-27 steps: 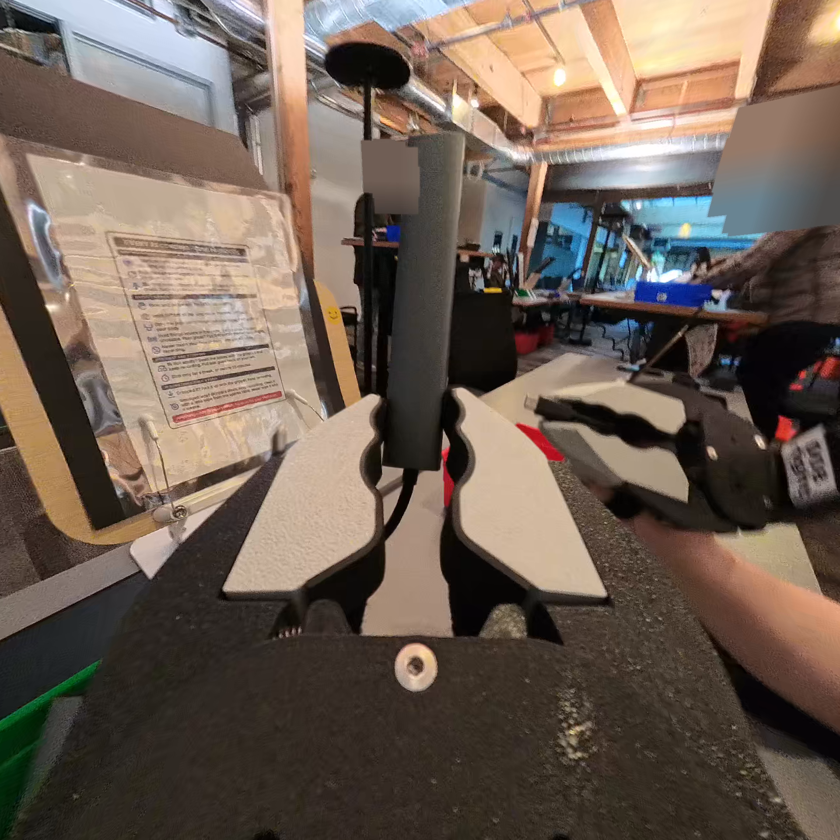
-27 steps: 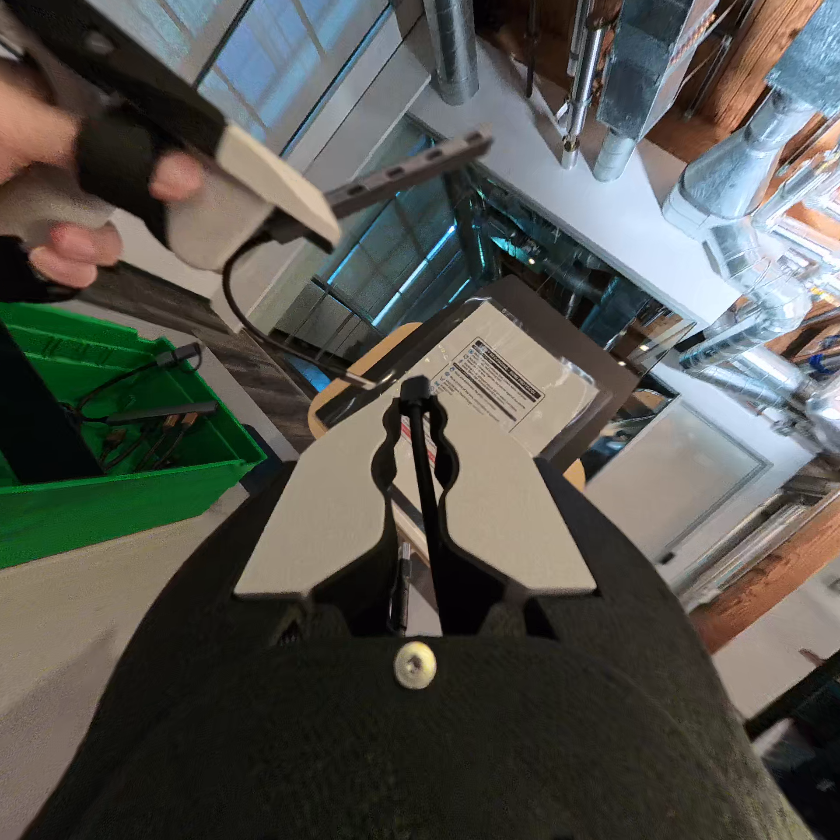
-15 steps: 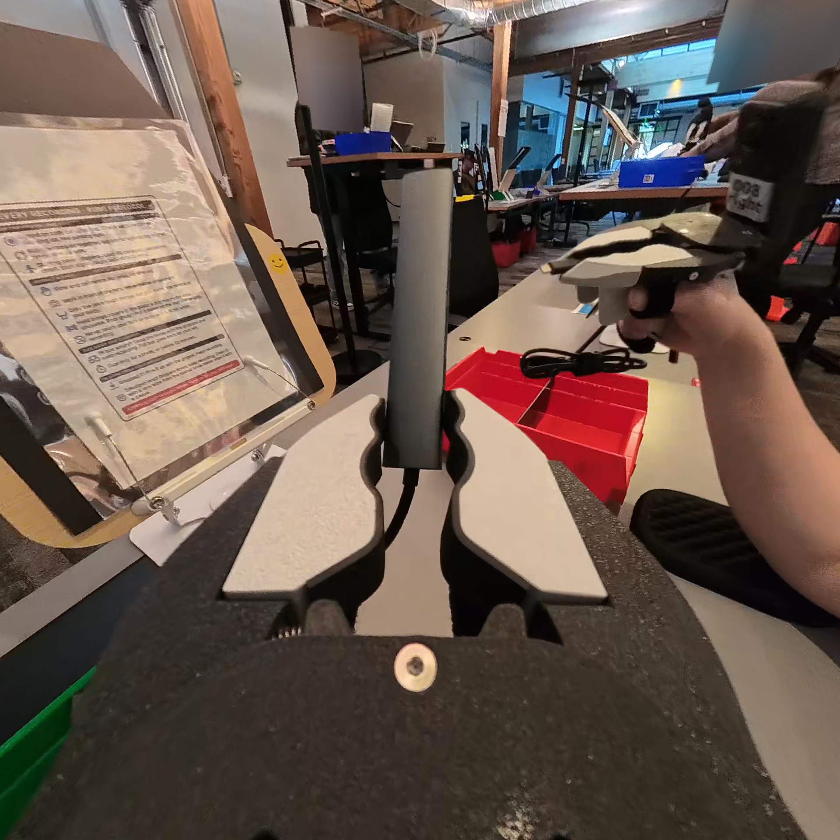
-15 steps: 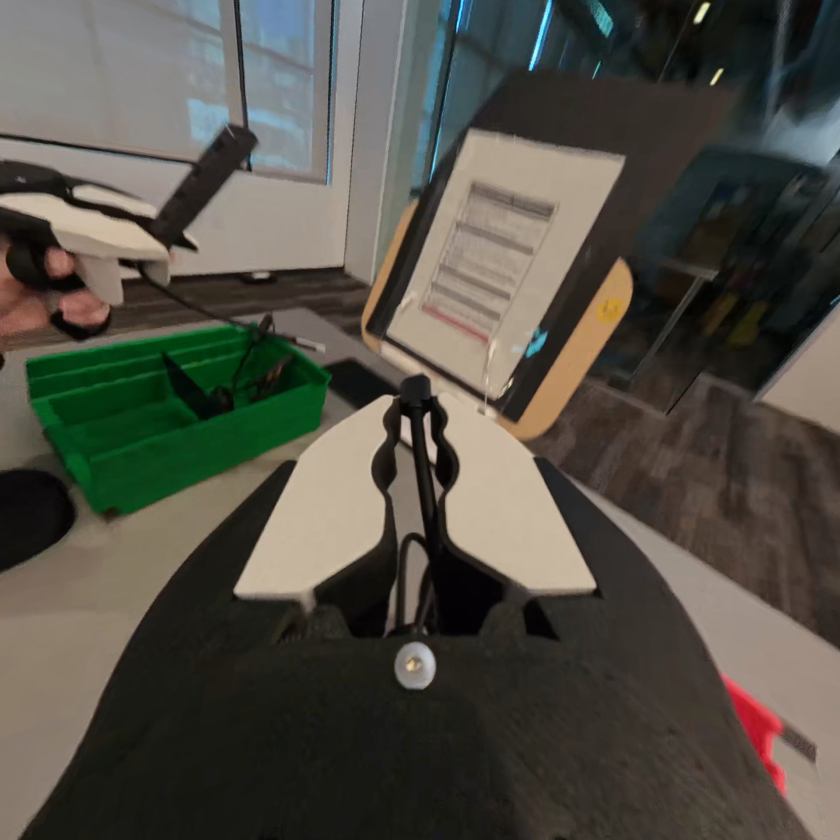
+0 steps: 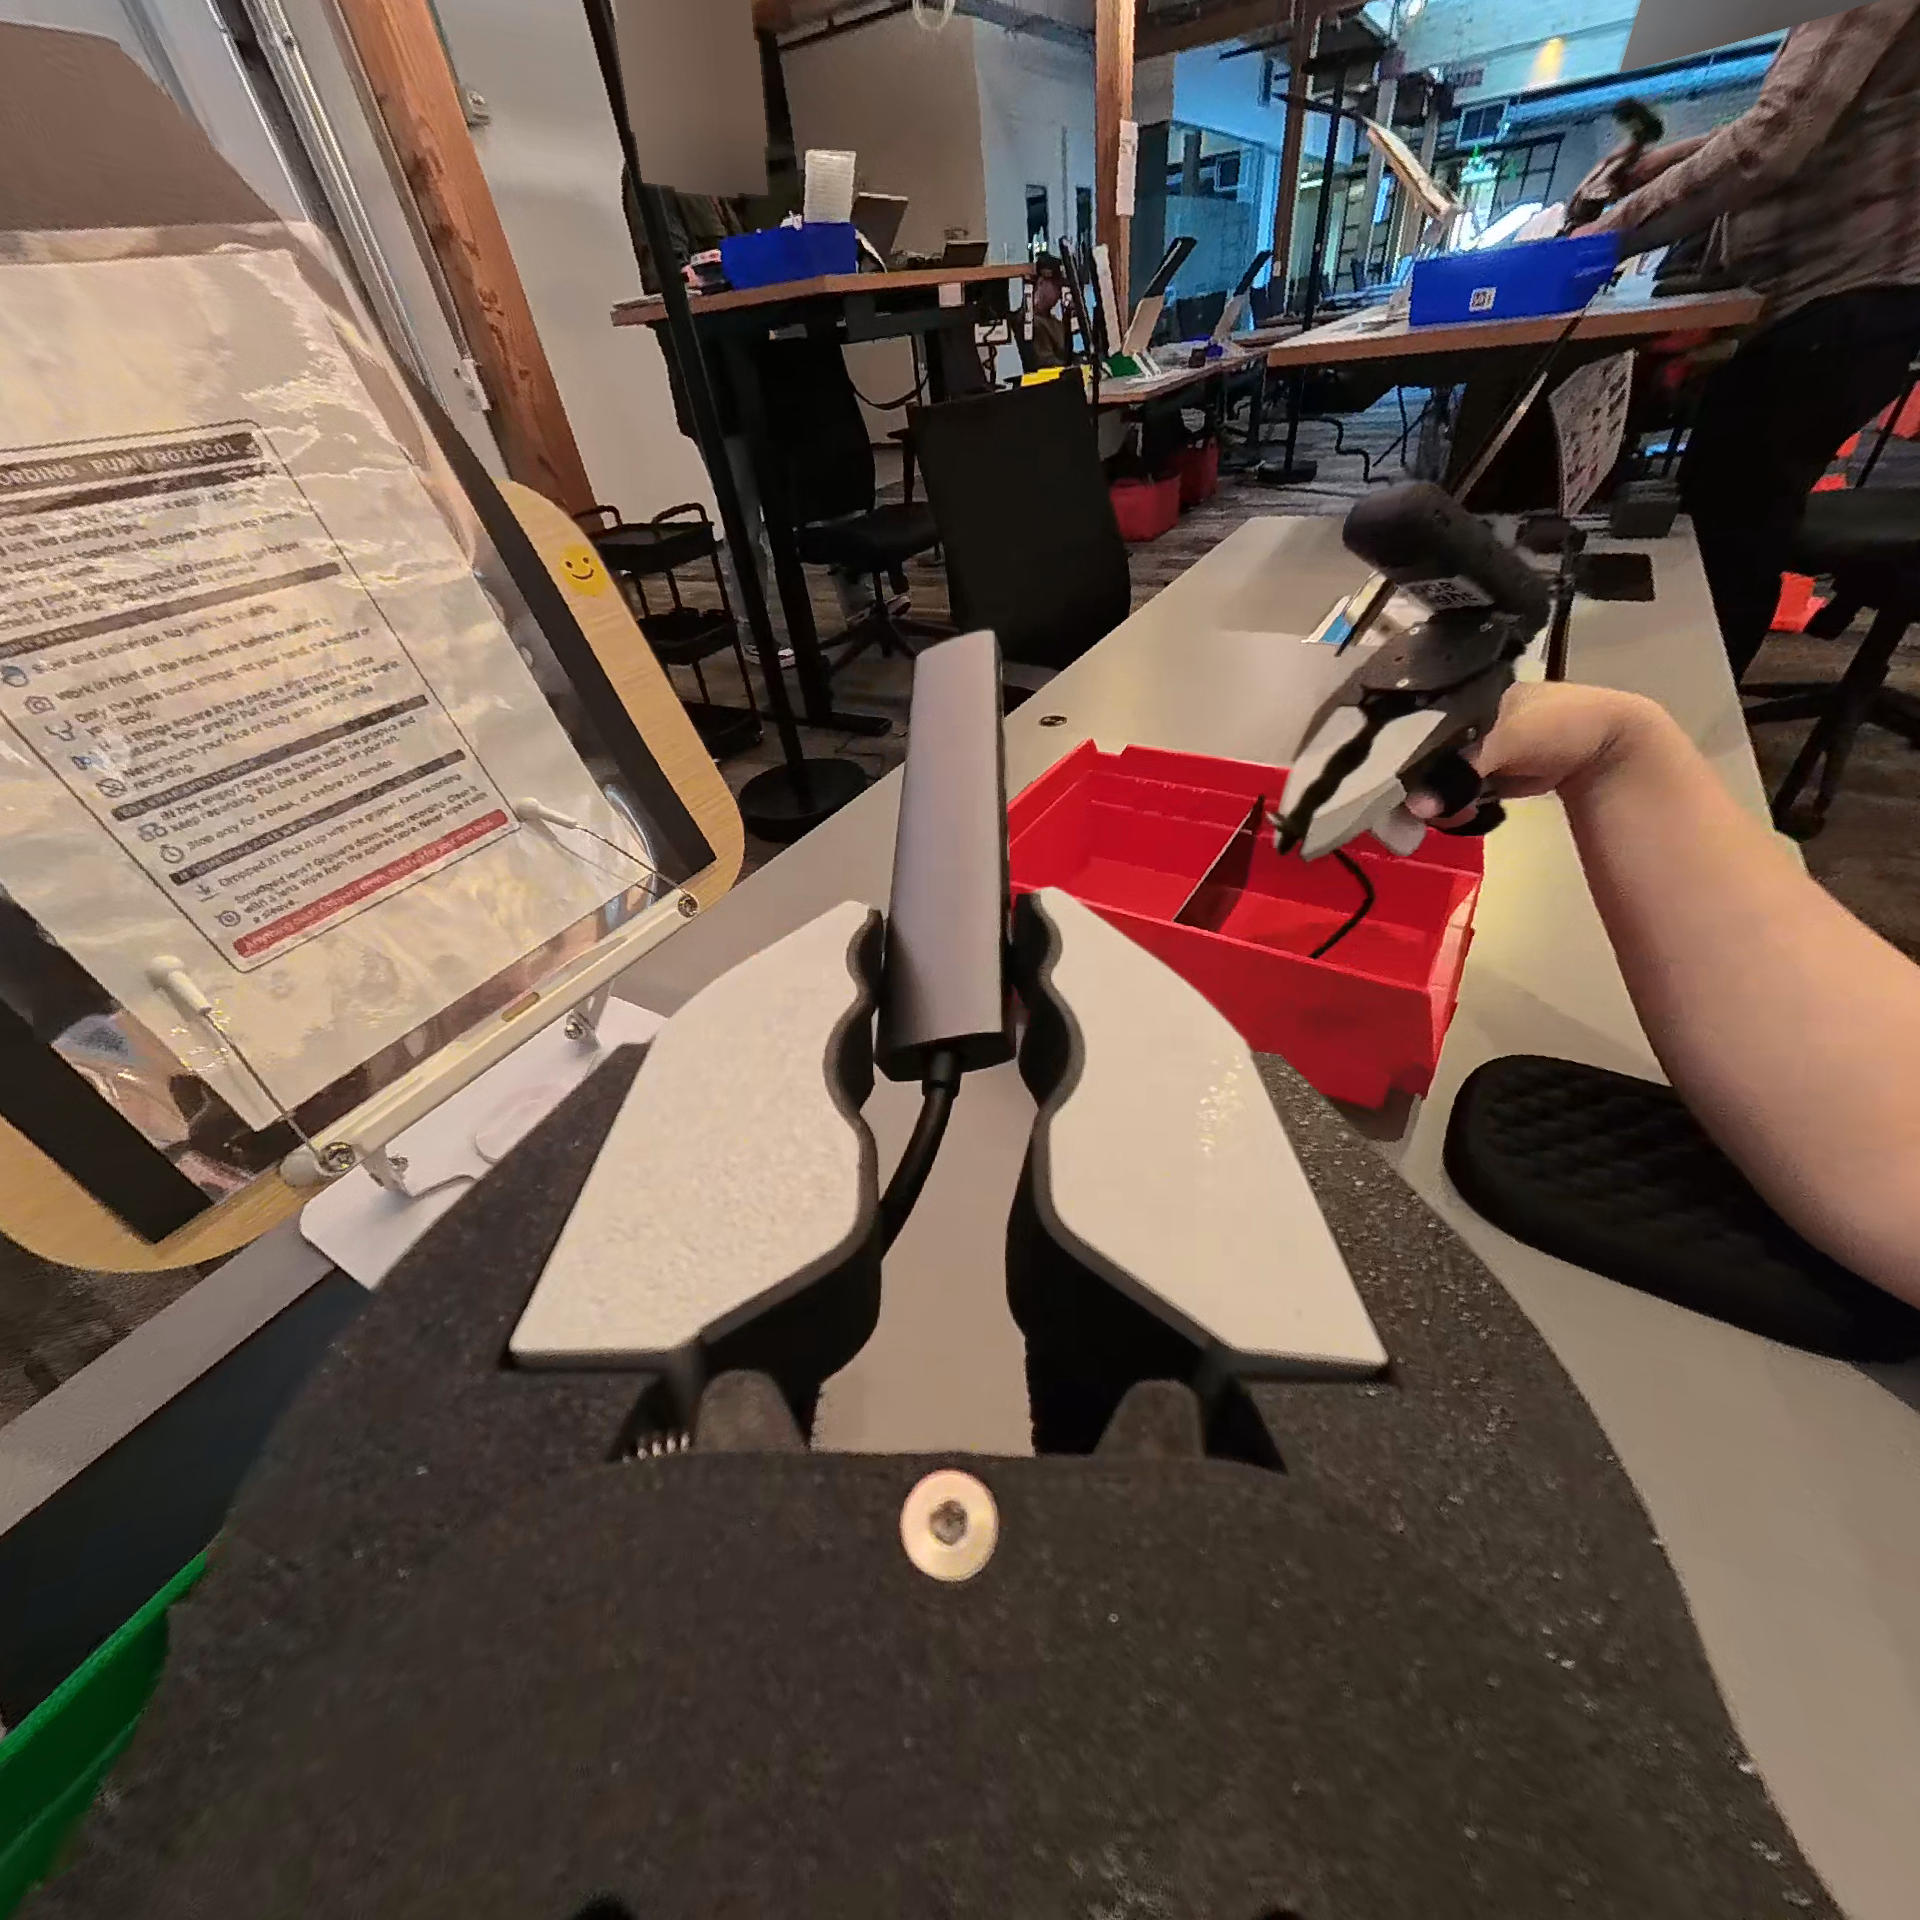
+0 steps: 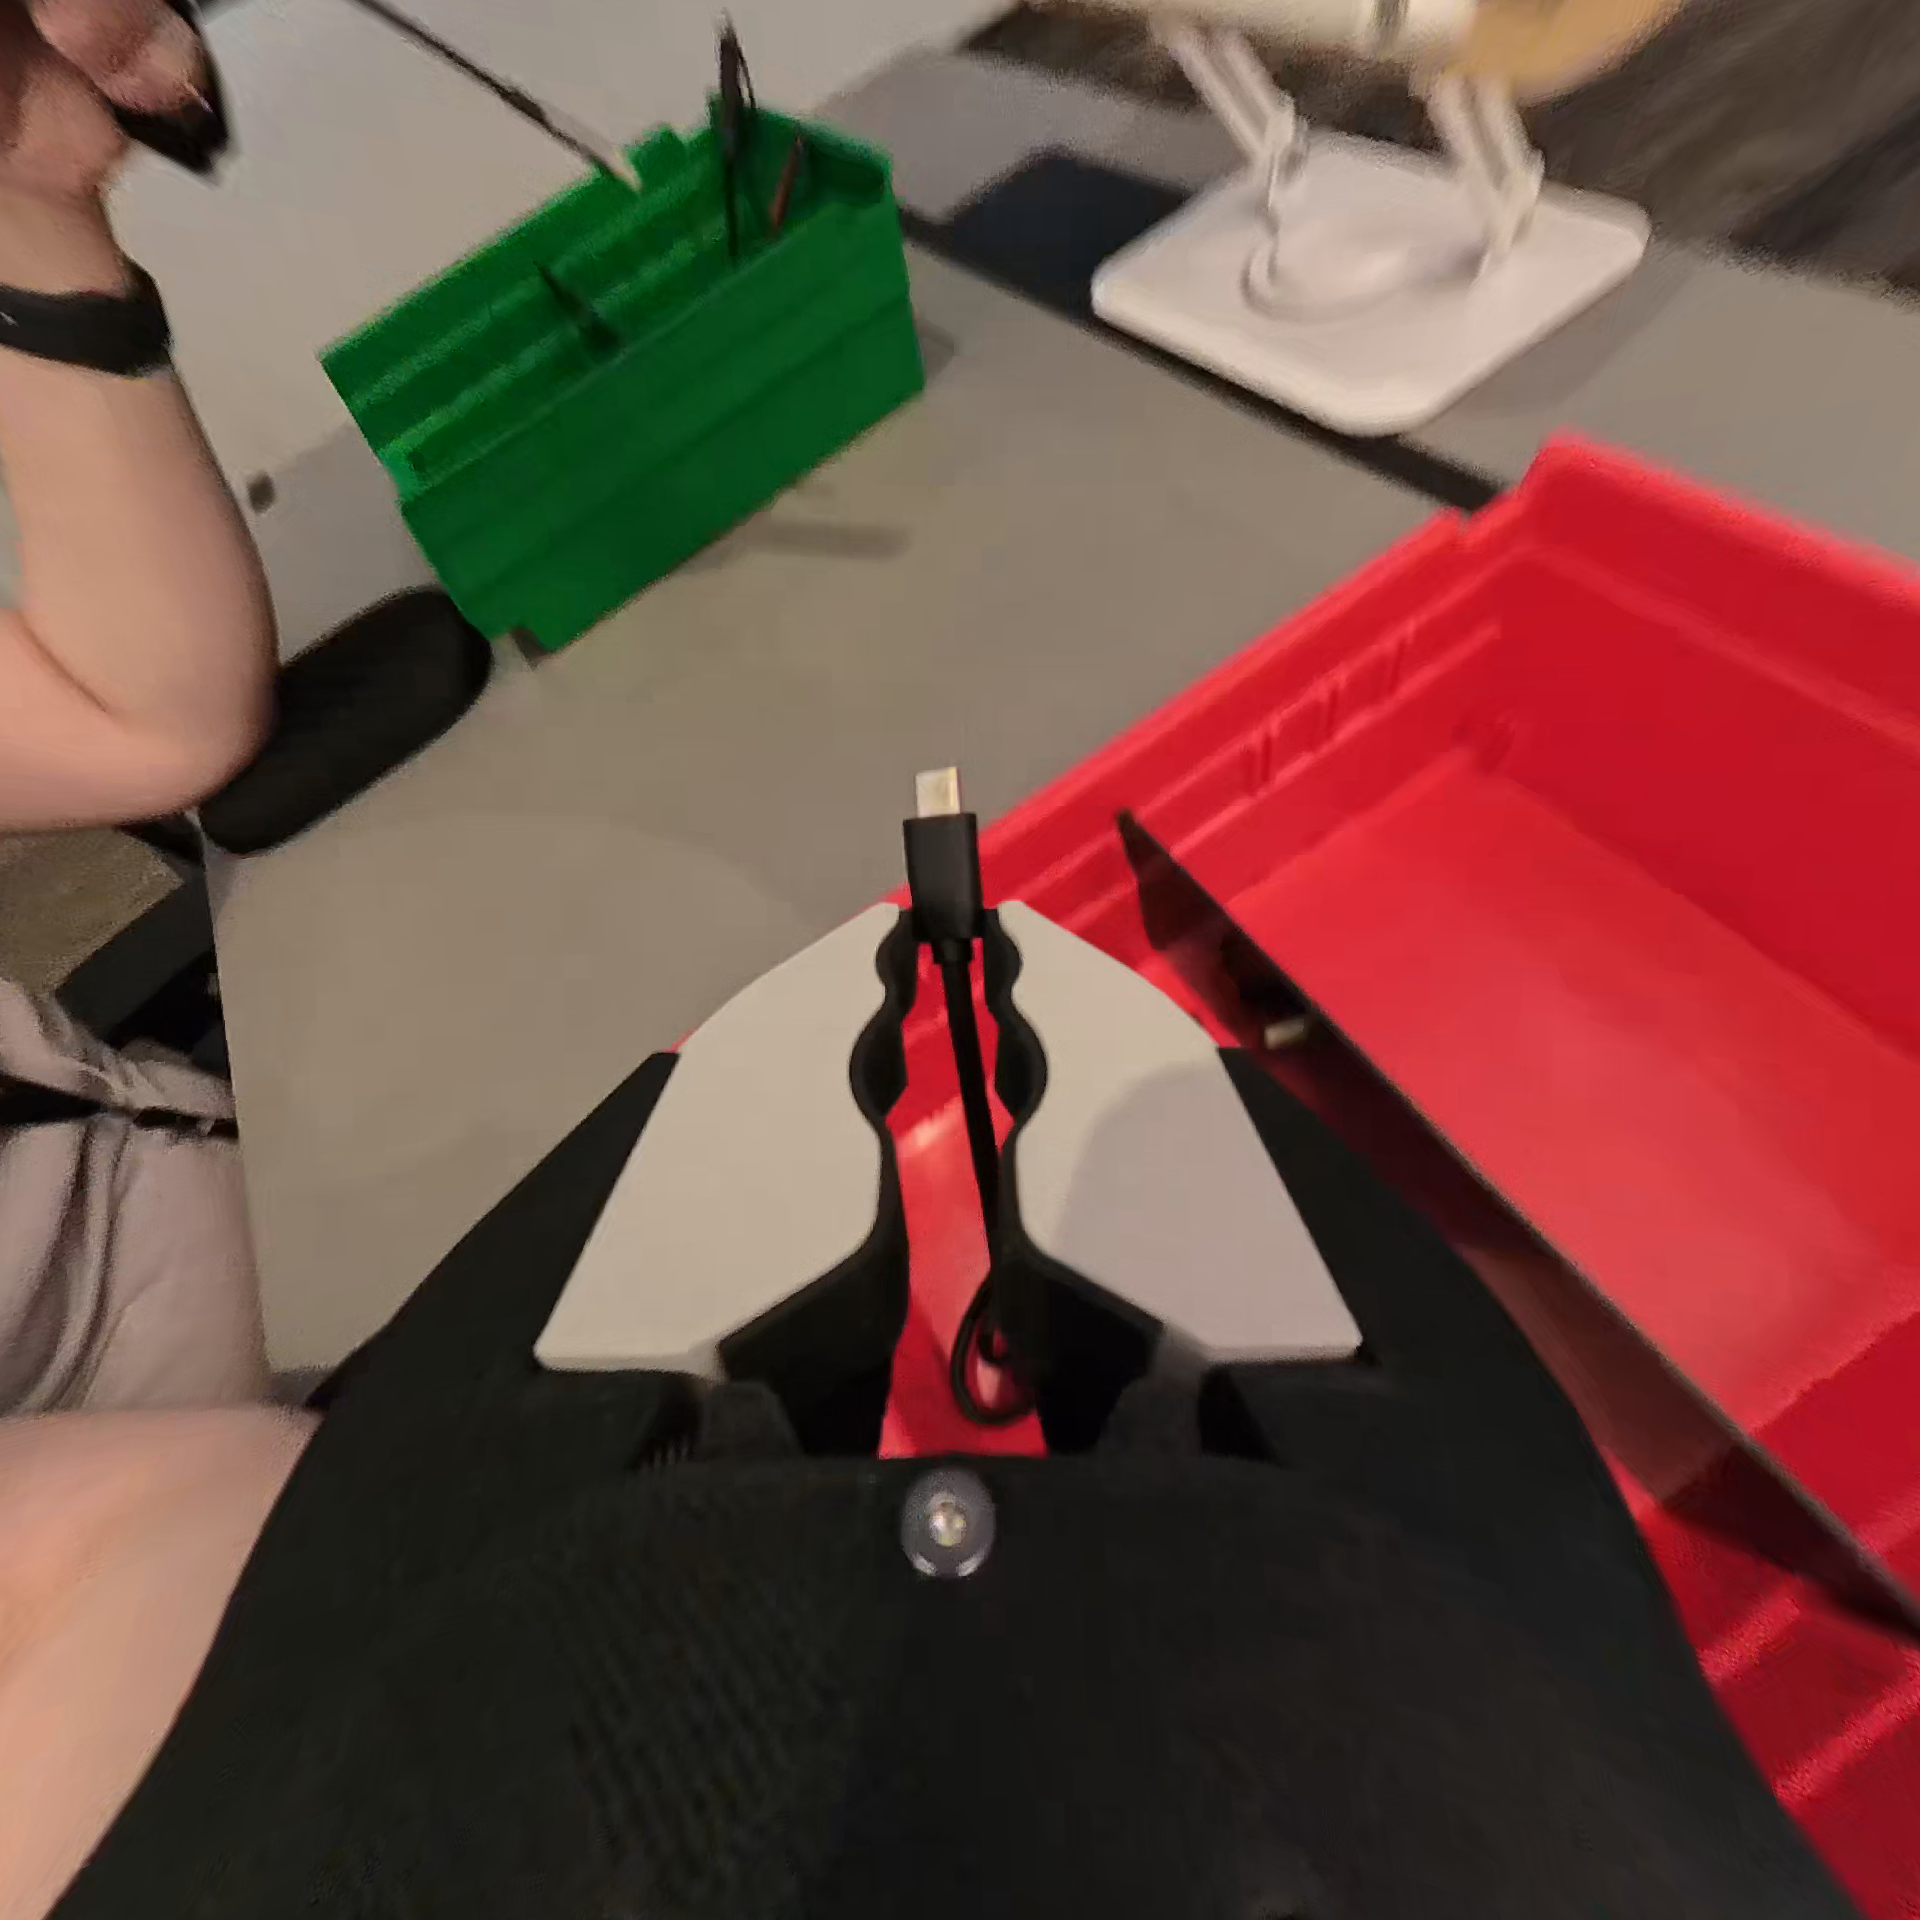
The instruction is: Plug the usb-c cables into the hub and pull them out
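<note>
My left gripper (image 5: 945,935) is shut on the lower end of a slim grey hub (image 5: 948,831), which points up and away; the hub's own black lead (image 5: 920,1153) runs back between the fingers. My right gripper (image 6: 943,920) is shut on a black usb-c cable (image 6: 971,1091) just behind its plug (image 6: 940,847), whose metal tip sticks out forward. In the left wrist view the right gripper (image 5: 1340,821) hangs over the red bin (image 5: 1351,997), tips down, with the cable (image 5: 1351,904) trailing into it. Plug and hub are apart.
The red bin (image 6: 1610,644) has a black divider (image 6: 1455,1195). A green bin (image 6: 644,416) holding more cables stands to the left. A sign board (image 5: 260,675) on a white stand (image 6: 1371,301) is at the table's far edge. Black wrist pads (image 5: 1662,1195) lie near my arms. The left gripper's tips are roughly 35 centimeters from the right gripper's.
The right gripper has swung down from high in the air to just over the red bin, still holding the cable. The left gripper has tipped downward a little with the hub.
</note>
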Tool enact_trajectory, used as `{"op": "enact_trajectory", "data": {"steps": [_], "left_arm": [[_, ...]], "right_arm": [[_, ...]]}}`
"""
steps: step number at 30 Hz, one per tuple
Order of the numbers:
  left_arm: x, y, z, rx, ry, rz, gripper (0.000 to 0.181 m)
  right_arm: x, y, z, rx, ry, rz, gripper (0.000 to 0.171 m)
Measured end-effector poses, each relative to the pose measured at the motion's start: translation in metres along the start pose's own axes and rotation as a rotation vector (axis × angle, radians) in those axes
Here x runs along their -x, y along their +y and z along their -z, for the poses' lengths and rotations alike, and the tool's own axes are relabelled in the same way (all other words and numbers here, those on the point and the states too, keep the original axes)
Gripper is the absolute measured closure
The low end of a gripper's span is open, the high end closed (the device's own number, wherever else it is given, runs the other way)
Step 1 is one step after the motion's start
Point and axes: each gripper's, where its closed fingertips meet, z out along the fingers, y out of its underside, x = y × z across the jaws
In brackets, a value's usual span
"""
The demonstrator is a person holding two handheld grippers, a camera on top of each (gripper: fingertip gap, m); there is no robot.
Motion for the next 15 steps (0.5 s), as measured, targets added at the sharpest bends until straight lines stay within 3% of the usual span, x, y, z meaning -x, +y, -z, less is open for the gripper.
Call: {"op": "enact_trajectory", "data": {"steps": [4, 9, 15], "left_arm": [[-0.006, 0.004, -0.008, 0.025, 0.002, -0.025, 0.158], [-0.016, 0.010, -0.018, 0.058, 0.019, -0.049, 0.158], [-0.024, 0.012, -0.024, 0.076, 0.031, -0.070, 0.158]], "right_arm": [[-0.022, 0.044, -0.003, 0.212, 0.103, -0.106, 0.158], [-0.030, 0.085, -0.015, 0.436, 0.109, -0.187, 0.158], [-0.013, 0.066, -0.022, 0.340, -0.037, -0.276, 0.142]]}}
